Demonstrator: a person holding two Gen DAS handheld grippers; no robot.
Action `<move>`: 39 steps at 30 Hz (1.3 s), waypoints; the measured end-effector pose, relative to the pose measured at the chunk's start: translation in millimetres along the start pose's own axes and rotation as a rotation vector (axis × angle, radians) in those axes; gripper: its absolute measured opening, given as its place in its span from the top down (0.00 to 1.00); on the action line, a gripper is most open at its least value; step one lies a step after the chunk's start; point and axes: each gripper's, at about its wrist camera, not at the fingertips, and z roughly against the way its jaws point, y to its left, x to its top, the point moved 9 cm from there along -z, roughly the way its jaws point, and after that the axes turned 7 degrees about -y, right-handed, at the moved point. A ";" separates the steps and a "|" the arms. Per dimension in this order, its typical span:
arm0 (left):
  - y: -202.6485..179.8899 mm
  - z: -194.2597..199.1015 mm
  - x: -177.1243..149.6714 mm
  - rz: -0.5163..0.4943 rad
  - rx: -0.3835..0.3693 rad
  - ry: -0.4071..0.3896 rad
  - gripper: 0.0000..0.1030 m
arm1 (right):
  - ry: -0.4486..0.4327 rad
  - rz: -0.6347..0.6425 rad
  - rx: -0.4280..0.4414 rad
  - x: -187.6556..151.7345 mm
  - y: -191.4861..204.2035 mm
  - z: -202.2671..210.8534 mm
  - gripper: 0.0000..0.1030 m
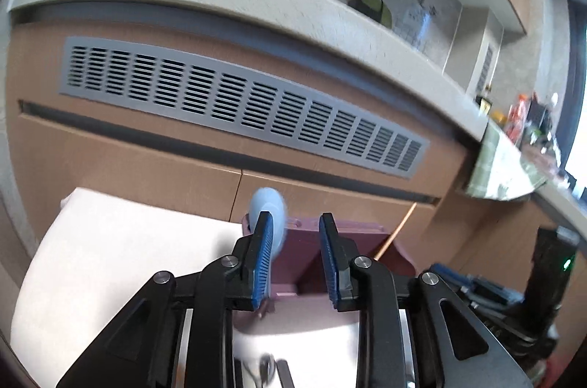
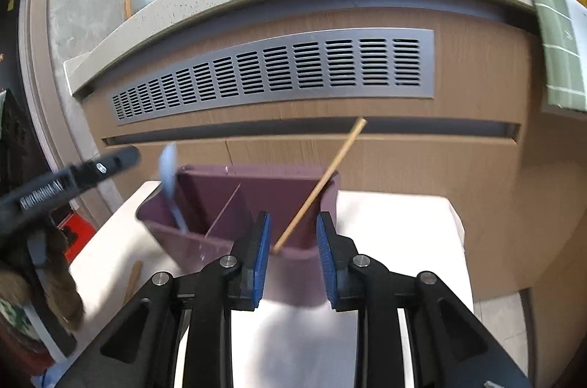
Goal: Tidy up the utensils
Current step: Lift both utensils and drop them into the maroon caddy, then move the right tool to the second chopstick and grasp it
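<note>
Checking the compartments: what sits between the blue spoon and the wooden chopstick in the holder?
Right wrist view: a thin divider wall stands between spoon and chopstick.

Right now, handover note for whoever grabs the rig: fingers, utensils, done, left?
Left gripper: open, nothing pressed; the blue spoon stands beside its left finger, in the purple holder's left compartment.
Right gripper: open; the wooden chopstick leans in the right compartment, free of the fingers.
Done: spoon and chopstick in the holder on the white table.
Left: a wooden stick lies on the table left of the holder; other items blurred.
</note>
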 end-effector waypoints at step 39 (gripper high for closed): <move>82.4 127.6 -127.0 0.022 0.218 0.324 0.72 | 0.434 0.441 0.449 -186.5 171.9 76.6 0.77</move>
